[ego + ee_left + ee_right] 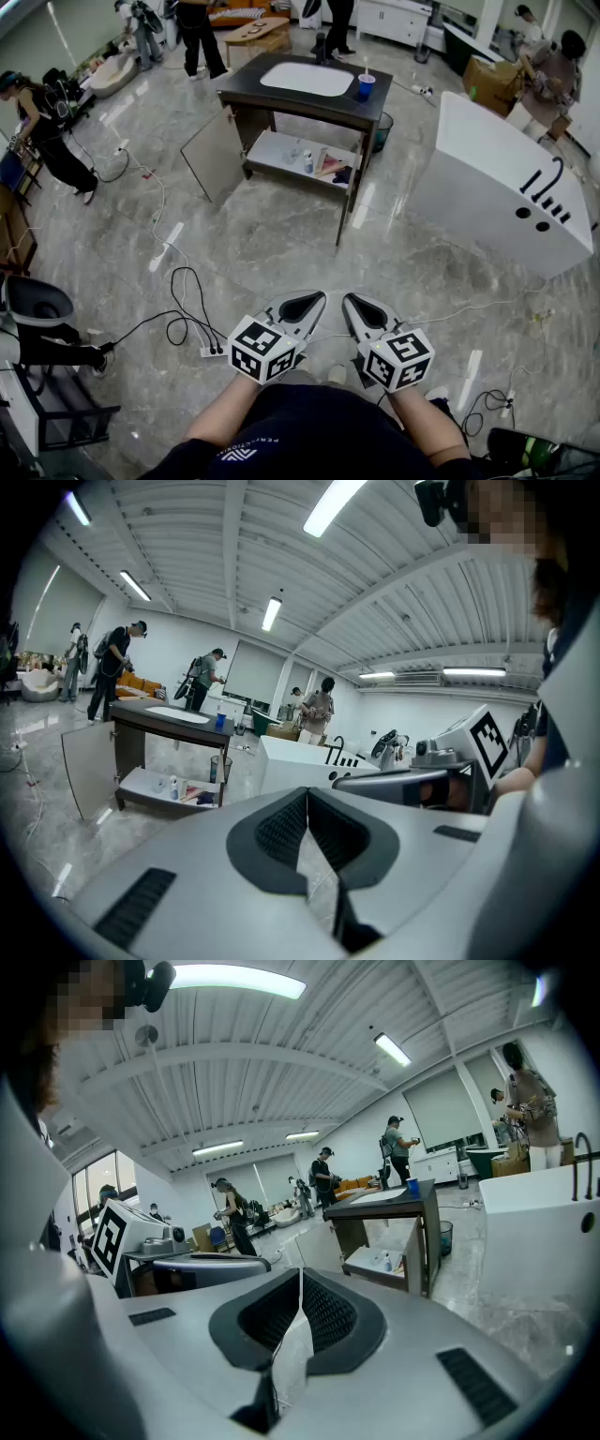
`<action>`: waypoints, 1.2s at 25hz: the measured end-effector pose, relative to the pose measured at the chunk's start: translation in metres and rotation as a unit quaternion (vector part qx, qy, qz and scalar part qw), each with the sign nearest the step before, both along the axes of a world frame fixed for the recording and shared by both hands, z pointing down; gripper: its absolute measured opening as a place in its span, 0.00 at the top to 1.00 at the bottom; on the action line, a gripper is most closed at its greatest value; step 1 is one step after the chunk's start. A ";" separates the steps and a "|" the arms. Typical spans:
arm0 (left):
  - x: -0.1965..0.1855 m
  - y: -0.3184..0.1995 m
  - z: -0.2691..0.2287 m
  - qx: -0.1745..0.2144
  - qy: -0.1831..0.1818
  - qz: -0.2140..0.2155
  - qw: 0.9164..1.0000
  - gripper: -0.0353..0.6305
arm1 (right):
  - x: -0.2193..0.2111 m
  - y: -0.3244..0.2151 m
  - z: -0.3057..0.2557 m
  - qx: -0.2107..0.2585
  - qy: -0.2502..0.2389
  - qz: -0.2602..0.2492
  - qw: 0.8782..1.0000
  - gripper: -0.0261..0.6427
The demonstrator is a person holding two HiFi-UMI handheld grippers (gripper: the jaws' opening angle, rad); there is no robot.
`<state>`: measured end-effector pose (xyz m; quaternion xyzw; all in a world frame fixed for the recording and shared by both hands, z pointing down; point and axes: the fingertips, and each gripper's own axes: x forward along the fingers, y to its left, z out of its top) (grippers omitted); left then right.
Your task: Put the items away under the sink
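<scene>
The dark sink cabinet (281, 94) with a white basin stands across the floor, its door (214, 155) swung open. A blue cup (366, 86) sits on its top. Bottles and small items (314, 162) lie on the shelf below the basin. My left gripper (304, 304) and right gripper (362, 309) are side by side low in the head view, far from the cabinet, both shut with nothing held. The left gripper view shows its shut jaws (307, 797) and the cabinet (169, 719) far left. The right gripper view shows its shut jaws (300, 1277) and the cabinet (384, 1199) ahead.
A large white tub-like unit (506, 187) stands to the right of the cabinet. A power strip with black cables (192, 323) lies on the floor at my left. A dark chair (37, 309) is at the far left. Several people stand around the room.
</scene>
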<state>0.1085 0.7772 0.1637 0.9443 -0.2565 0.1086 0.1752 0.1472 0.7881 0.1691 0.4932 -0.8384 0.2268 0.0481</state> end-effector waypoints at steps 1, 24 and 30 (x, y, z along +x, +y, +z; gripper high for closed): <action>0.001 0.000 0.000 0.000 -0.001 0.001 1.000 0.93 | 0.001 0.000 -0.001 0.000 0.000 0.001 1.000 0.90; -0.026 -0.023 0.006 0.005 -0.009 0.027 1.000 0.93 | -0.032 -0.033 0.005 -0.011 -0.005 0.006 1.000 0.90; -0.042 -0.035 0.010 0.005 -0.012 0.036 0.999 0.93 | -0.054 -0.046 0.010 -0.014 0.001 0.003 1.000 0.90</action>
